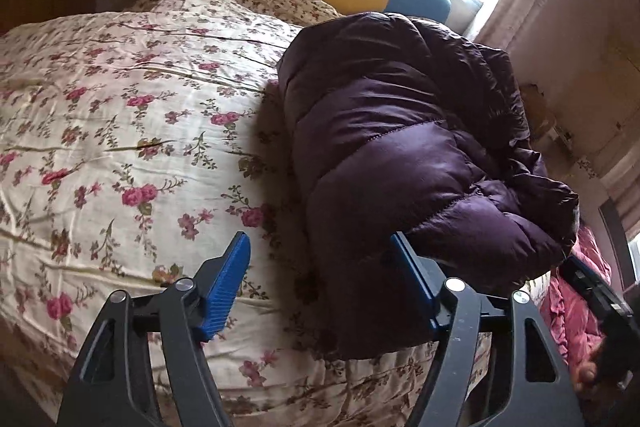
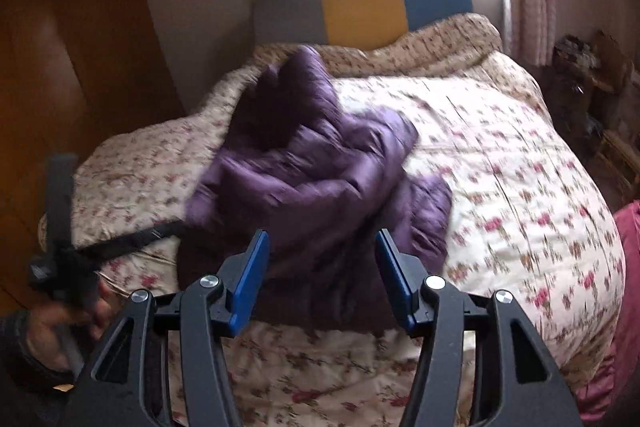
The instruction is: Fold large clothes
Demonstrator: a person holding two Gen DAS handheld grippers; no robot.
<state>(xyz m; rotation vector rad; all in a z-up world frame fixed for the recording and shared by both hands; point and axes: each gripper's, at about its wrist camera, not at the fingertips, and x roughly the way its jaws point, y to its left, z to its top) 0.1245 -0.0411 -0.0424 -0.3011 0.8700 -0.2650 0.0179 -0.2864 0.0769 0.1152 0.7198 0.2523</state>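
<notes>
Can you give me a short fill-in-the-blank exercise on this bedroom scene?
1. The puffy jacket lying on the bed is ____ in colour.
2. The bedspread under it has a ____ print.
3. The middle panel of the headboard is ____.
4. The pads on the left gripper and the right gripper are ____.

Missing words: purple; floral; yellow; blue
</notes>
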